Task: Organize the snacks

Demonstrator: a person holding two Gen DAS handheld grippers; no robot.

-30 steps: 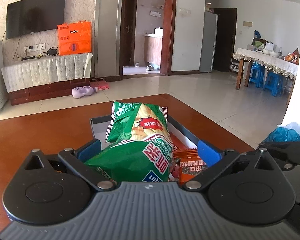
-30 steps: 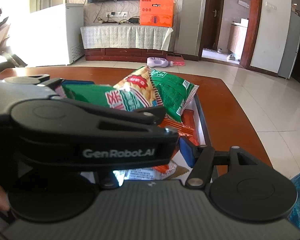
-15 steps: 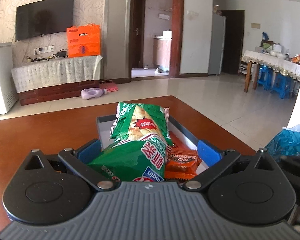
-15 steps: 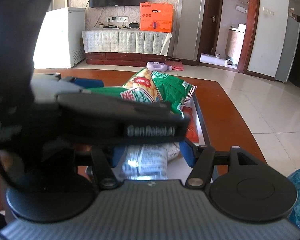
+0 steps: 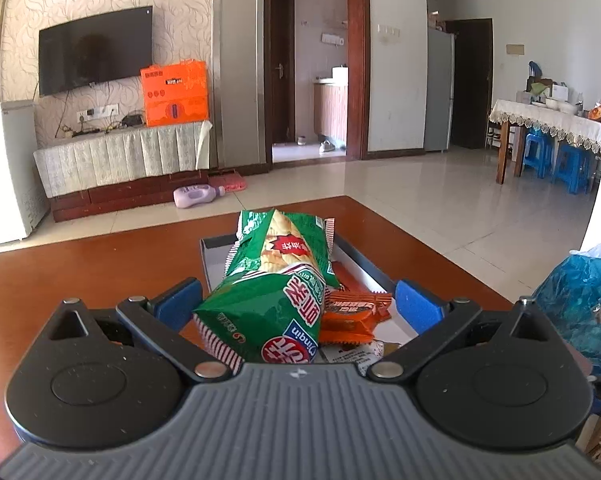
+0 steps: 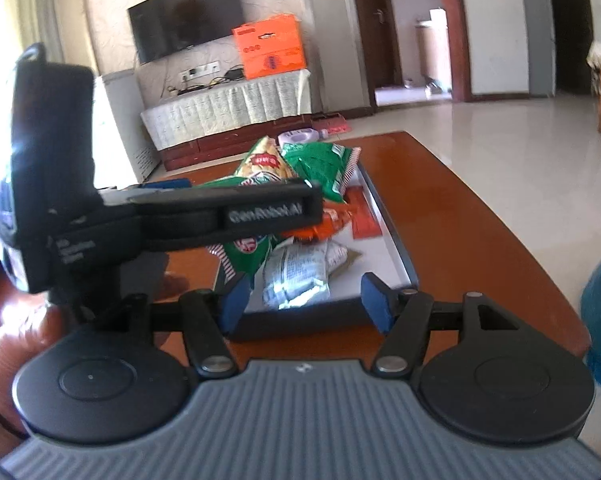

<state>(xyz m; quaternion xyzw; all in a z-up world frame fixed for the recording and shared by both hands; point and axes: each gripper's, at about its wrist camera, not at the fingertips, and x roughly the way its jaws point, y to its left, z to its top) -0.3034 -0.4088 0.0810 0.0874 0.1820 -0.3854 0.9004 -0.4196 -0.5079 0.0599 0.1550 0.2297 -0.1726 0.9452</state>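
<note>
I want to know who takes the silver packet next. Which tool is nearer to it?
Right. The right tool hangs open just before the silver packet in the tray. The left tool is open around the green bag, farther off.

The left claw (image 5: 296,300) stands spread around a green snack bag (image 5: 268,312) over the tray (image 5: 216,260).

Daylight everywhere, room's bright w/ soft, weak shadows. Left wrist view is sharp — print on the green snack bag (image 5: 268,308) reads clean; fisheye bows the door frames & walls near the edges, corners go white. Right wrist view is smeared w/ motion blur — tilted, TV (image 6: 188,16) & floor soft. Hard glare blows out its left edge, hot glint on the silver packet (image 6: 296,276).
</note>
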